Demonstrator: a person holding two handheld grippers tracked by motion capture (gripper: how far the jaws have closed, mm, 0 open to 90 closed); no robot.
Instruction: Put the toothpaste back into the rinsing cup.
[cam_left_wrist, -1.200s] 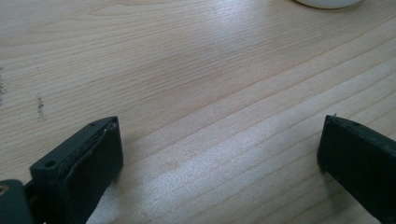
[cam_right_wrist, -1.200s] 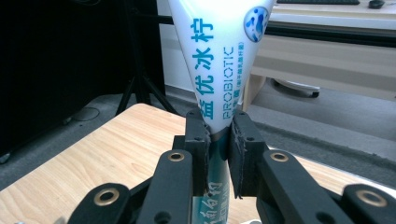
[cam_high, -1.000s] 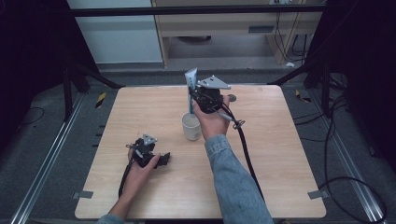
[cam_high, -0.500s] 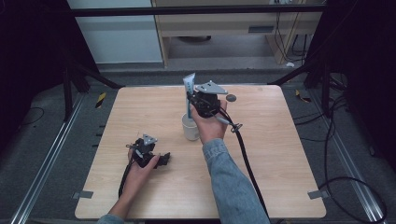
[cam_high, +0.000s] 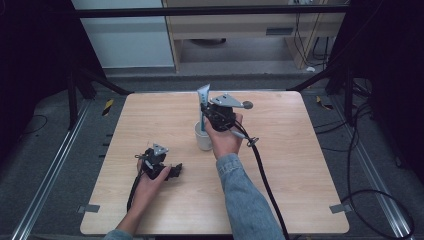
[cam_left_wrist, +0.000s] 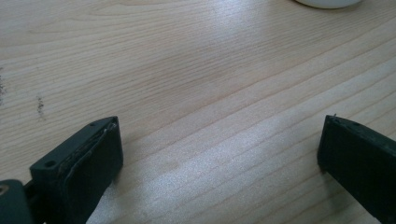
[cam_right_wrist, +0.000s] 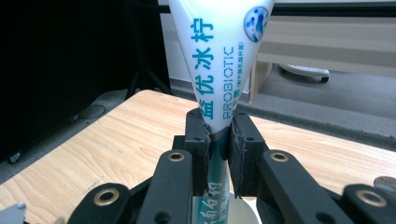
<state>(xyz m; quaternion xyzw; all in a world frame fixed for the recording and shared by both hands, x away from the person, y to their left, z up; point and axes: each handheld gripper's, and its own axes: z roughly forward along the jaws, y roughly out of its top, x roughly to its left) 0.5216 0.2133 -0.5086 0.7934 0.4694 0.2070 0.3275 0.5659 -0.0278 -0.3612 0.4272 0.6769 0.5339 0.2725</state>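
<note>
While upright over cup (cam_high: 203, 141), tube (cam_right_wrist: 219, 60) clamped btwn R gripper (cam_right_wrist: 218, 140) jaws.

A blue denim sleeve (cam_high: 245, 200) covers the right forearm. The black two-jaw tongs (cam_right_wrist: 218, 135) show brass-ringed screw holes, a grey three-cornered top plate (cam_high: 226, 100) and a thick black cable (cam_high: 267, 185).

High view: fixed above the near side, facing forward and down over the whole wooden table (cam_high: 280, 165). Left gripper view: low, skimming the tabletop, close to the boards. Right gripper view: level, very near a white tube (cam_right_wrist: 219, 60), facing the far edge. Shared by all: the tabletop.
</note>
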